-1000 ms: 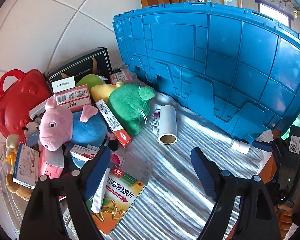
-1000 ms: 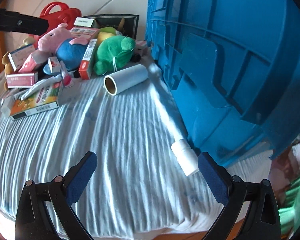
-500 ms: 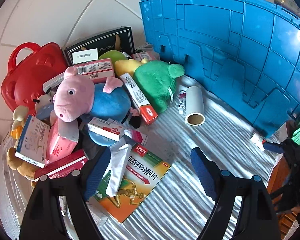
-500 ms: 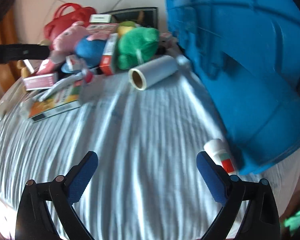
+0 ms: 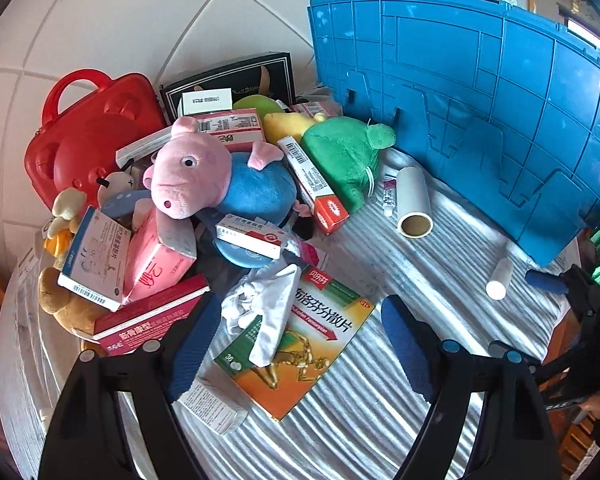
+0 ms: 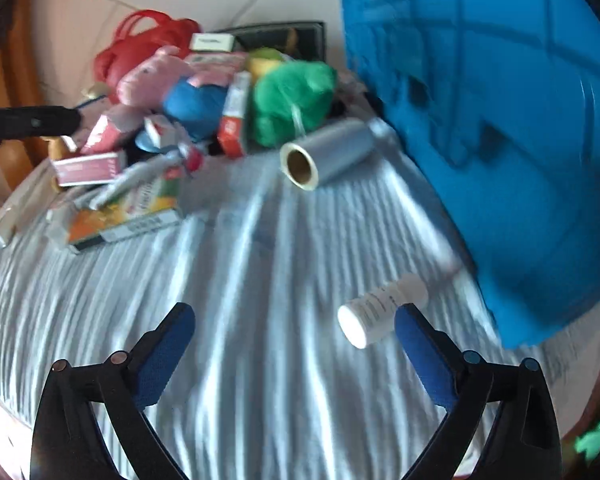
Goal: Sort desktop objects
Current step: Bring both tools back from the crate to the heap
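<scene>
A pile of toys and medicine boxes lies on a striped cloth. A pink pig plush and a green plush sit at its middle. My left gripper is open over a green-orange medicine box with a crumpled white tissue on it. My right gripper is open and empty, with a small white bottle lying just inside its right finger. A white roll lies beyond. The right view is blurred.
A big blue crate stands on its side at the right, close to the bottle and roll. A red case and a black box stand at the back by the tiled wall.
My left gripper has drawn back and left, so the pile now fills its view. My right gripper has swung right toward the white bottle, which now lies between its fingers.
</scene>
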Tool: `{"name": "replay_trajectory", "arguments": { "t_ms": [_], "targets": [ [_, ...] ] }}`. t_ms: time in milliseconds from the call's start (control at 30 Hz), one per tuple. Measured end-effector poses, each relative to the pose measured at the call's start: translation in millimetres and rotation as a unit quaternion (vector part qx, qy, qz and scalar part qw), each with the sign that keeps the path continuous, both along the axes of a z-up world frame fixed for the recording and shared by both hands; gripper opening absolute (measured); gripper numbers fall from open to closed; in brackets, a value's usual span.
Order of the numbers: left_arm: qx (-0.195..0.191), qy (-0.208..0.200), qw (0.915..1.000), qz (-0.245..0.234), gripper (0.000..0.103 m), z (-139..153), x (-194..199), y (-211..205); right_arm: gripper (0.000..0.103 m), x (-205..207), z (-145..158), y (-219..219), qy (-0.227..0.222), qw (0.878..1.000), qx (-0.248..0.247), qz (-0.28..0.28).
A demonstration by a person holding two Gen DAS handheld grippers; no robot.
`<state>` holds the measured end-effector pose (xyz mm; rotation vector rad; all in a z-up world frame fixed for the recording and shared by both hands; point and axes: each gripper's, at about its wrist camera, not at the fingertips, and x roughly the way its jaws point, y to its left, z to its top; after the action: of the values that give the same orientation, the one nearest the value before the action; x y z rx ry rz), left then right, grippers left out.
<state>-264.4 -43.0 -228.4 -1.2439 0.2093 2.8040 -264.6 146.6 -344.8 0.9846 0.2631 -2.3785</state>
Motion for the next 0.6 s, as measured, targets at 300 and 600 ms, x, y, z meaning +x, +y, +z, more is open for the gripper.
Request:
{"name": "replay_trajectory", "arguments": {
  "t_ms": [300,600],
  "targets": [
    [0.002,-0.023,0.9997,0.007,0.082,-33.2,18.4,-53.7,0.103,-22.2,15.5,-0.4,-0.047,0.996,-0.035,-0.065],
    [0.047,-0.031,0.9984,-0.011,0.082,-51.7,-17.7,-59.0,0.103,-40.1,16.3,-30.1,-0.037,0.997,0.014,-0.065]
  ]
}}
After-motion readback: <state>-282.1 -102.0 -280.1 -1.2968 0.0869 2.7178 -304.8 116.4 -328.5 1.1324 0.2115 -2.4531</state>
